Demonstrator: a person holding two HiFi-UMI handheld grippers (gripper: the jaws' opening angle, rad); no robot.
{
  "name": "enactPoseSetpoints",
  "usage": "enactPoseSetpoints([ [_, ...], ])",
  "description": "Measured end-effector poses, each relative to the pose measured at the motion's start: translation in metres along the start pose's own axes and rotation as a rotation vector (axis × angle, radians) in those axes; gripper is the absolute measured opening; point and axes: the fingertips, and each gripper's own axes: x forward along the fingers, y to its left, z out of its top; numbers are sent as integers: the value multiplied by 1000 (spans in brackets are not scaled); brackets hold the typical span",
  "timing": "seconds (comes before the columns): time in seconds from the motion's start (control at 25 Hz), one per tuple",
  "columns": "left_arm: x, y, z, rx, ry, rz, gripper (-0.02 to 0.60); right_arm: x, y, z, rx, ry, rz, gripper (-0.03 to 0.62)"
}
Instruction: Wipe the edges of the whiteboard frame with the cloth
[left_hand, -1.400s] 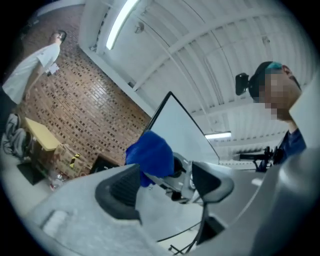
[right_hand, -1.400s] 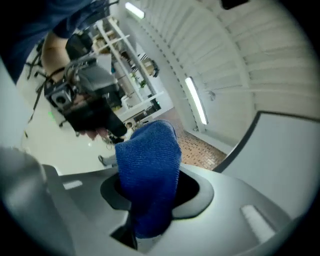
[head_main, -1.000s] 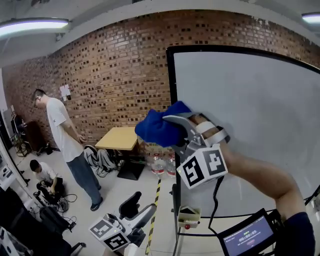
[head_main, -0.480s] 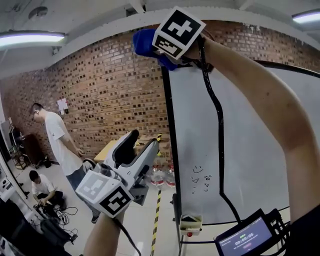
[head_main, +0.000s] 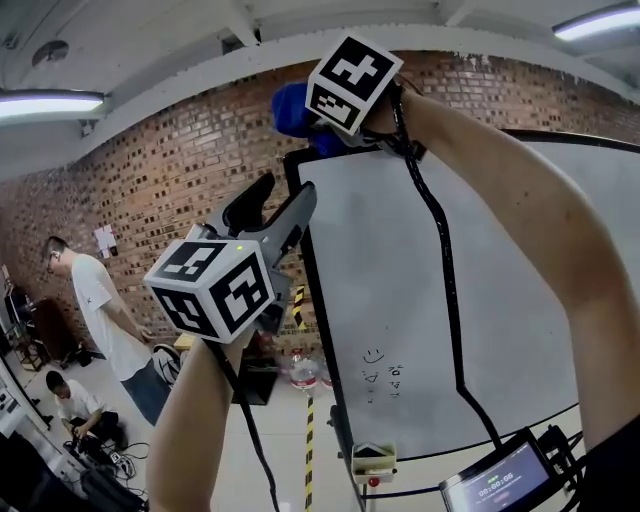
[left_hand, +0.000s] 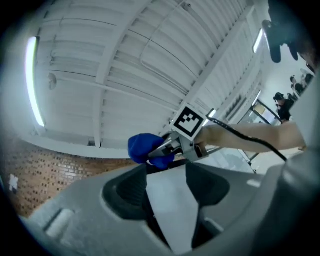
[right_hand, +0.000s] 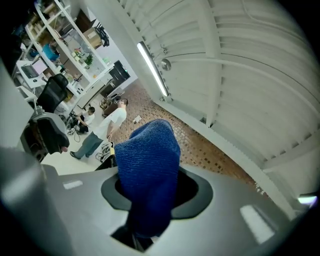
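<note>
**A:** What is the left claw doing up beside the whiteboard?

**B:** The left claw (head_main: 281, 203) is raised just beside the whiteboard's (head_main: 480, 300) left side and tilts up toward its top corner. Its jaws stand apart, though they have just been closing a little. Nothing is pinched between them. Only the board's black frame (head_main: 315, 290) and some of its white face show through the gap.

**A:** Why hold it there?

**B:** My guess is that it is placed to steady the whiteboard by its left edge while the other hand rubs. I cannot tell whether it touches the frame.

**A:** And the cloth?

**B:** The blue cloth (head_main: 288, 105) is up at the whiteboard's top left corner. The right claw (right_hand: 150, 196) is clamped on it, and the cloth bulges out well past the jaw tips. Held that way, I think the soft bunch meets the frame first, not the hard plastic.

**A:** Why so high on the whiteboard?

**B:** The top and left edges meet at that corner, so a stroke could run along either one from there. The wiping looks to be only starting. I cannot say whether the cloth presses on the frame or sits just off it.
</note>
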Motion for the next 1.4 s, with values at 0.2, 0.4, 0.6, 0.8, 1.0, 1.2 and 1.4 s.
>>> enactPoseSetpoints([
  [0.2, 29, -7, -8, -18, 18, -4, 249, -11, -13, -18, 24, 10, -10, 141],
  [0.4, 49, -11, -28, -3, 30, 7, 249, -18, -32, -48, 49, 20, -52, 141],
  [0.6, 59, -29, -39, 7, 29, 24, 249, -39, -34, -77, 49, 20, -114, 141],
  [0.8, 68, -74, -9, 10, 23, 10, 248, -84, -43, -101, 66, 35, -76, 141],
  [1.0, 81, -111, 0, 12, 36, 29, 249, -121, -61, -127, 40, 54, -76, 141],
  [1.2, 97, -150, 4, 29, 56, 37, 248, -151, -82, -156, 72, 50, -68, 141],
  [1.4, 108, -178, 4, 47, 58, 30, 247, -169, -105, -187, 152, 36, -65, 141],
])
